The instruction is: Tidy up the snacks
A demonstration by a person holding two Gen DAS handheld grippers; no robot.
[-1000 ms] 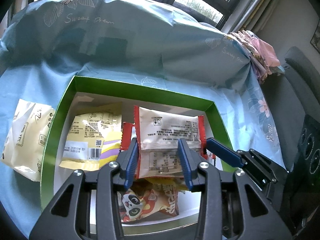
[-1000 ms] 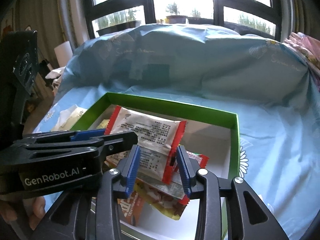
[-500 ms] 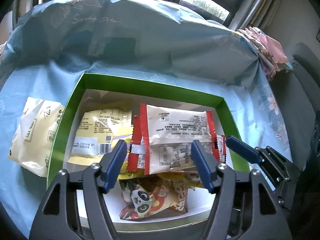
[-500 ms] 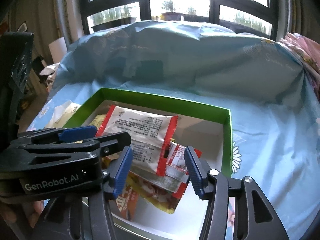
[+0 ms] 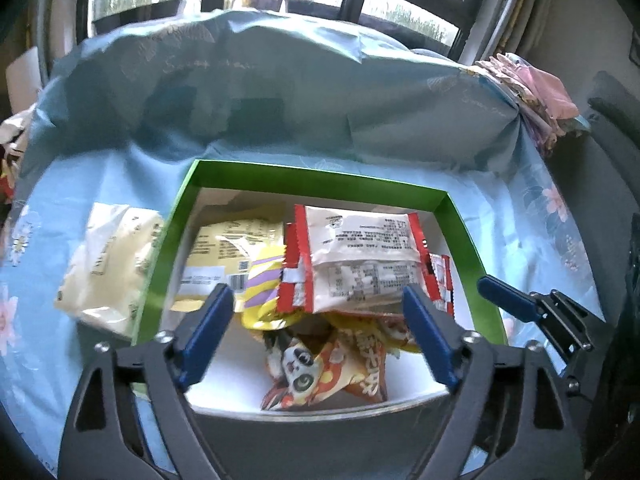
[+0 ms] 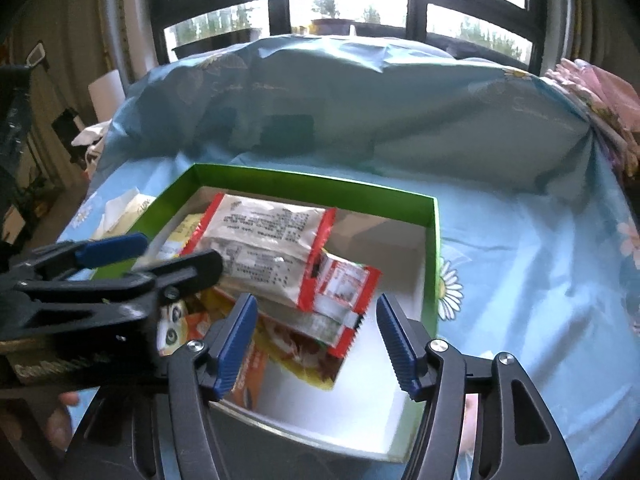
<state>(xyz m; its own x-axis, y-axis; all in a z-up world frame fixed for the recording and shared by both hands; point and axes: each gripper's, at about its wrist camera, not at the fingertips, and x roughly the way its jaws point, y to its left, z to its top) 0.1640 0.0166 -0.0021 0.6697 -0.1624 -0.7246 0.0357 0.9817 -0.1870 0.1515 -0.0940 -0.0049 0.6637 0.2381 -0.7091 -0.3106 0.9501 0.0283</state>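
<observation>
The green box (image 5: pixel 460 220) sits on the blue flowery cloth (image 5: pixel 520 200), and most of the snacks are in it. On top lies a big white packet with red ends (image 5: pixel 360 256). It is just past the tips of the left gripper (image 5: pixel 316 332), a little beyond the gap between its fingers. Under it peeks a panda packet (image 5: pixel 320 364), right between the left fingers and lower down. A yellow packet (image 5: pixel 228 248) lies past the left finger, inside the box.

The left gripper's fingers are wide apart and spreading more. Nothing is pinched between them. The right gripper (image 6: pixel 316 340) is spreading its fingers too, and they hold nothing. A small red and white packet (image 6: pixel 344 284) lies just ahead of the gap, not touched by the blue pads (image 6: pixel 236 340).

The step now looks like letting go and pulling away. To do it well, draw both grippers back slowly so the fingers do not catch a packet edge and drag it out.

One pale packet (image 5: pixel 108 264) is outside the box, off past the left finger on the cloth. That one probably goes in next. Come at it with fingers apart, pinch an edge softly, and lift it over the green wall.
</observation>
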